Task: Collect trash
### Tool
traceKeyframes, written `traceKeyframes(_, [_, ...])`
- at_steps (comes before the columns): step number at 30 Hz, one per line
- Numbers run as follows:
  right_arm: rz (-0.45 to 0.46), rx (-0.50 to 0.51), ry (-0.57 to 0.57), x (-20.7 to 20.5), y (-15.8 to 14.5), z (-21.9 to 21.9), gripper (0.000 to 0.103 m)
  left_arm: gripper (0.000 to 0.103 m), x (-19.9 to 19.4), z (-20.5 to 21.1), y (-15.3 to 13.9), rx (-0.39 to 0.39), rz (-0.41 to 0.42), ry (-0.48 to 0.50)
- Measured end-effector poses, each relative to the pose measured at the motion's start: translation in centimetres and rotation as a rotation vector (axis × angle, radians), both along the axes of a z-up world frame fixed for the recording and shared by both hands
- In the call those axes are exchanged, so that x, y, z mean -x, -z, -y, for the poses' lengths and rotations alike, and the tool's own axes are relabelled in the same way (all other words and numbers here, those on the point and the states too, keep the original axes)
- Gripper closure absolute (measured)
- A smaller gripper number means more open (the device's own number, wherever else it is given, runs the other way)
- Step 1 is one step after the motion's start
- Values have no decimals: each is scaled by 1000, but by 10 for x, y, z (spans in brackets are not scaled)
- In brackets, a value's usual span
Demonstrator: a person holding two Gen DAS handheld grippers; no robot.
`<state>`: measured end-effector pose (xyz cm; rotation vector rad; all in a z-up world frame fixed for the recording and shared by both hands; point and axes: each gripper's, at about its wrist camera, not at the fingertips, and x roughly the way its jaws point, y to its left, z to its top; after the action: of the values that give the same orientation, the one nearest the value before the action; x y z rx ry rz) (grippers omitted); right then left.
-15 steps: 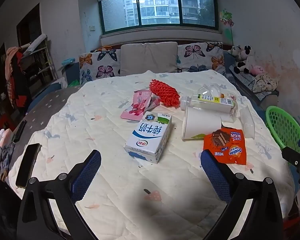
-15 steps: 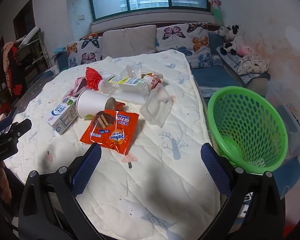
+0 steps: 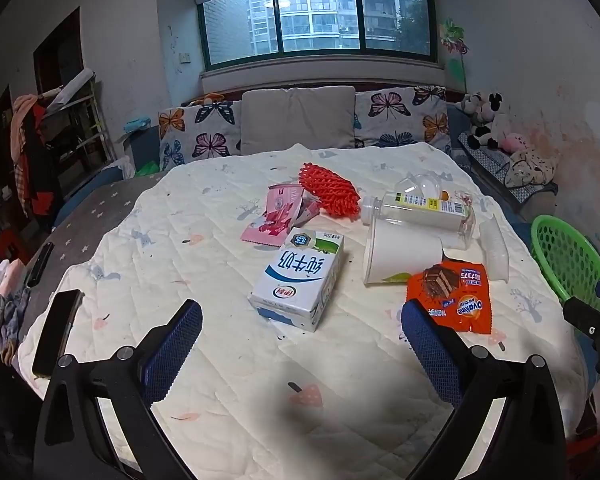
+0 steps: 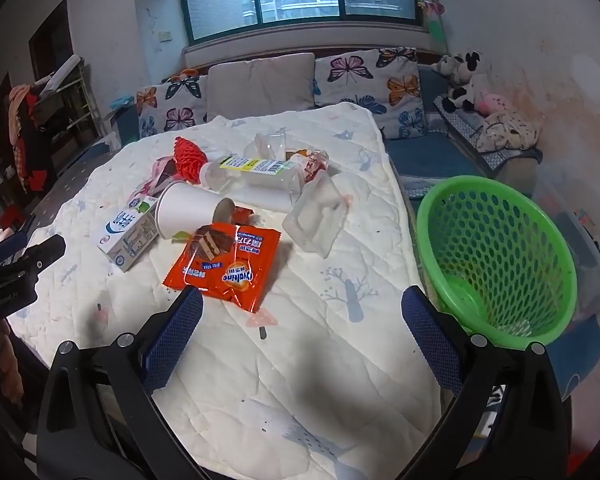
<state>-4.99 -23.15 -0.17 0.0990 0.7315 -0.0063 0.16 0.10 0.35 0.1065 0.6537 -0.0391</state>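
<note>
Both grippers hover above the near part of a white quilted bedspread (image 3: 204,240) with nothing between their blue-padded fingers. The left gripper (image 3: 302,338) stands spread wide just short of a white and blue milk carton (image 3: 298,284) lying flat. The right gripper (image 4: 302,324) is equally wide apart, its left finger near the close edge of an orange foil snack wrapper (image 4: 228,266). Beyond the wrapper a white paper cup (image 4: 188,208) lies on its side, touching a clear plastic bottle (image 4: 256,174) with a yellow label. A red foam fruit net (image 3: 330,194) and a pink wrapper (image 3: 278,218) lie farther left. A clear plastic tray (image 4: 318,216) rests right of the cup. A green perforated plastic basket (image 4: 496,260) sits off the bed's right edge.
</note>
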Motion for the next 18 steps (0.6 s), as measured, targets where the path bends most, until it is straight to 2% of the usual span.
traceKeyframes(18, [11,2,-11,-1,0,0,4,6,-5,0,-2,-4,-1,0])
